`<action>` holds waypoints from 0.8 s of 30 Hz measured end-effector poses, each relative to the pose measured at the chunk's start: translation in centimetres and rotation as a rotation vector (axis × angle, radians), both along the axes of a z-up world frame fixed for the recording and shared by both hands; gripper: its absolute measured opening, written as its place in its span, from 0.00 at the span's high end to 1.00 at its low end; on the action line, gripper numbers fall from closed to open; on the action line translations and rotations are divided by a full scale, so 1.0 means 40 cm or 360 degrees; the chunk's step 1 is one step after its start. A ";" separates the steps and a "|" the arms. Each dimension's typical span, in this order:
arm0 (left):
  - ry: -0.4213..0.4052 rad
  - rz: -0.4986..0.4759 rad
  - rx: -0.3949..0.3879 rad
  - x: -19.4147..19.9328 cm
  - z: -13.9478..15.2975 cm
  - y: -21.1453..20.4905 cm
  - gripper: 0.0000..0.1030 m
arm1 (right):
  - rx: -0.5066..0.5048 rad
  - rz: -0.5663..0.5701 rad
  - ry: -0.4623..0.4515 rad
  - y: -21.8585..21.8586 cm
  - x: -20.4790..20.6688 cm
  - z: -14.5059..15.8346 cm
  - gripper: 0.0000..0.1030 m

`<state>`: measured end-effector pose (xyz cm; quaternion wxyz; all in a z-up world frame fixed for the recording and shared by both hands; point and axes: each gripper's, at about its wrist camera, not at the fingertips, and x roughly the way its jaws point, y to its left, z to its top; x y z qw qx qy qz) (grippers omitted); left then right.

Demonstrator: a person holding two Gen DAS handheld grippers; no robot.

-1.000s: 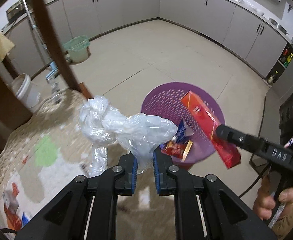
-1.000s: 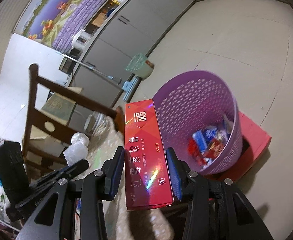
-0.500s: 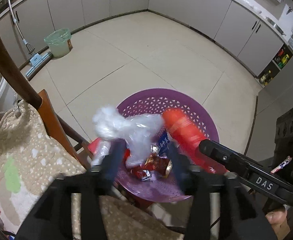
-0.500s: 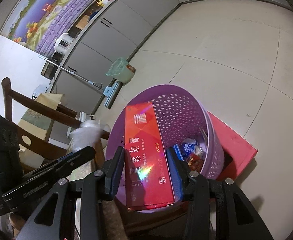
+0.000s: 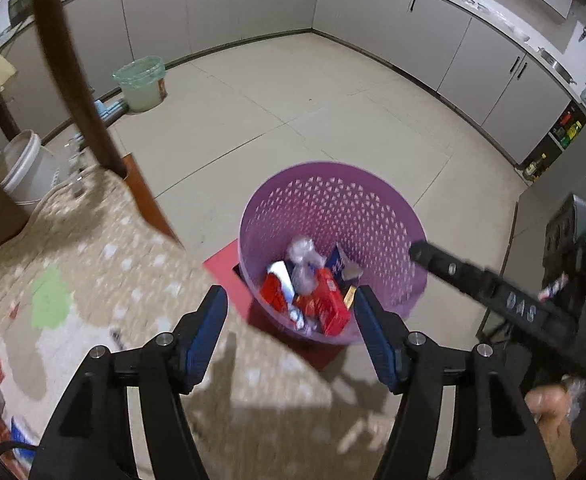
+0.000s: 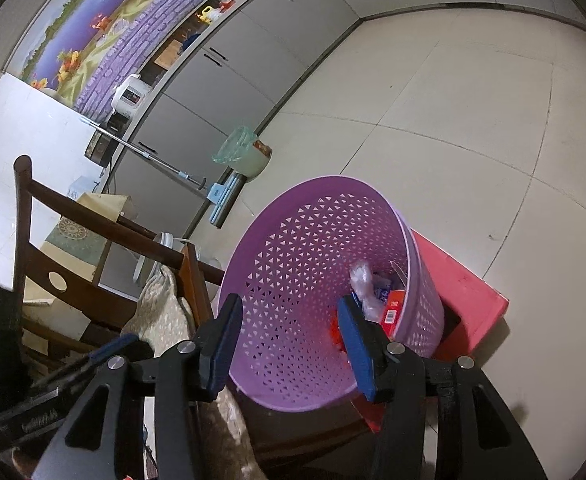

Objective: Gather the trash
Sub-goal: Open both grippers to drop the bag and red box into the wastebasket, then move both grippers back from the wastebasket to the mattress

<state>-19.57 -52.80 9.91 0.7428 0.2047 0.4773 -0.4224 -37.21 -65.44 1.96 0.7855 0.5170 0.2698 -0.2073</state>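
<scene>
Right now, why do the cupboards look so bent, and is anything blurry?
Both wrist views use fisheye lenses, so the grey cabinets curve and the corners go black. In the left wrist view the patterned cloth is motion-smeared; the right wrist view is sharp, with the purple basket crisp.

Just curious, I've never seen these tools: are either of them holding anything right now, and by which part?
Nothing is held. The left gripper and right gripper are both empty, jaws opening above the purple basket; the clear plastic bag and red box lie inside.
</scene>
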 end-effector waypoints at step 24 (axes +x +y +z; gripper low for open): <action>-0.0164 0.0680 -0.0048 -0.063 0.098 0.752 0.37 | -0.0317 0.0456 0.0069 0.418 0.104 0.225 0.43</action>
